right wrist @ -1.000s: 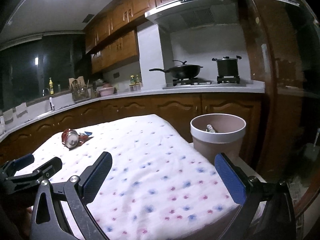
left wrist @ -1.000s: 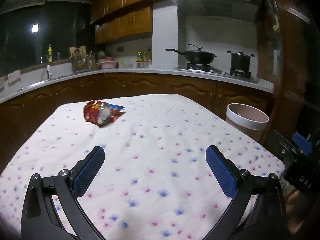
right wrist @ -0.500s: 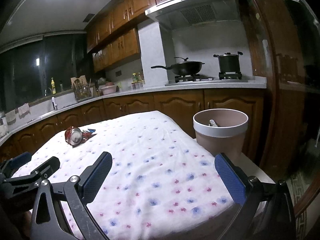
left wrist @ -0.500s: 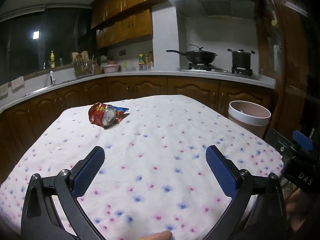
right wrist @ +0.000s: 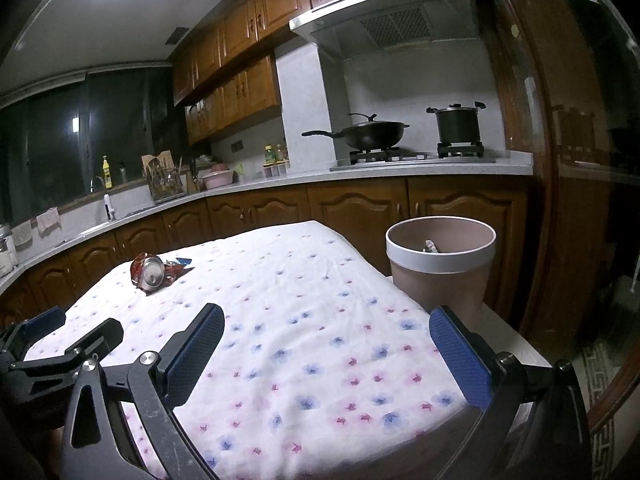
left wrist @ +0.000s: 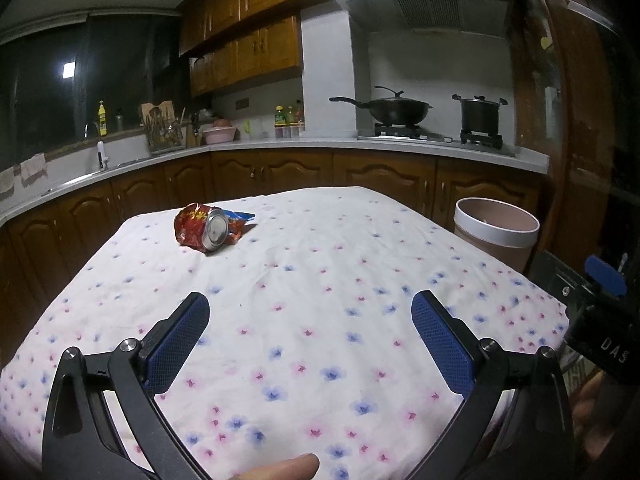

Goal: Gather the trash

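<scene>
A crushed can (left wrist: 215, 233) lies on a red snack wrapper (left wrist: 191, 225) at the far left of the flowered tablecloth (left wrist: 320, 280). The same can (right wrist: 151, 274) shows far left in the right wrist view. My left gripper (left wrist: 310, 312) hovers open over the near part of the table, well short of the can, nothing between its blue pads. My right gripper (right wrist: 326, 330) is open too, over the table's near right side. A pink bin with a white rim (right wrist: 440, 266) stands beyond the right table edge, with some trash inside (right wrist: 431, 246).
The bin (left wrist: 496, 236) appears at the right in the left wrist view. Wooden cabinets and a counter (left wrist: 280, 148) run behind the table, with a wok (left wrist: 396, 110) and a pot (left wrist: 479, 114) on the stove. A fingertip (left wrist: 280, 468) shows at the bottom edge.
Both views have pulled back and tilted up a little; the can and bin sit slightly lower and farther. A fingertip has come into the left wrist view. Both grippers stay open.
</scene>
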Available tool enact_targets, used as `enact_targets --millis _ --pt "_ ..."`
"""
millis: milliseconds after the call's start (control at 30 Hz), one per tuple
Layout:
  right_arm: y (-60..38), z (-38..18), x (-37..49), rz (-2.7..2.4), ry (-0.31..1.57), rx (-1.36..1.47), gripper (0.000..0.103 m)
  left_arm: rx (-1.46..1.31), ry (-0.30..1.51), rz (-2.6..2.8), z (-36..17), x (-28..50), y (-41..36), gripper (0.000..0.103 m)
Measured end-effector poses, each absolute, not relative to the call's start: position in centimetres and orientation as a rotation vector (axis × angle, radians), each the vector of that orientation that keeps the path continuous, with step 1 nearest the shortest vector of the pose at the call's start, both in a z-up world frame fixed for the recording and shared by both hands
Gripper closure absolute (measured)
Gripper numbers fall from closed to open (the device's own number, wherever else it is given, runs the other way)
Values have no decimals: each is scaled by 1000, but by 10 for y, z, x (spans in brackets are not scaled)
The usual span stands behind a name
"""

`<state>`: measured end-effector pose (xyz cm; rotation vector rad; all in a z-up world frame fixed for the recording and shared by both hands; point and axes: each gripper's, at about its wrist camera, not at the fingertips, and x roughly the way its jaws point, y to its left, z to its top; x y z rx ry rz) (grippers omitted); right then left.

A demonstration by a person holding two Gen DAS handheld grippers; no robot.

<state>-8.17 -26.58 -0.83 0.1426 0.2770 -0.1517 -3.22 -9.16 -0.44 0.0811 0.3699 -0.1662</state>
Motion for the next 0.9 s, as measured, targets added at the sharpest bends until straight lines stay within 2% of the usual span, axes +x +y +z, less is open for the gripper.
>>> enact_targets --millis 900 --pt "-269 -8 -83 -149 273 145 0 78 365 -164 -3 -34 -91 0"
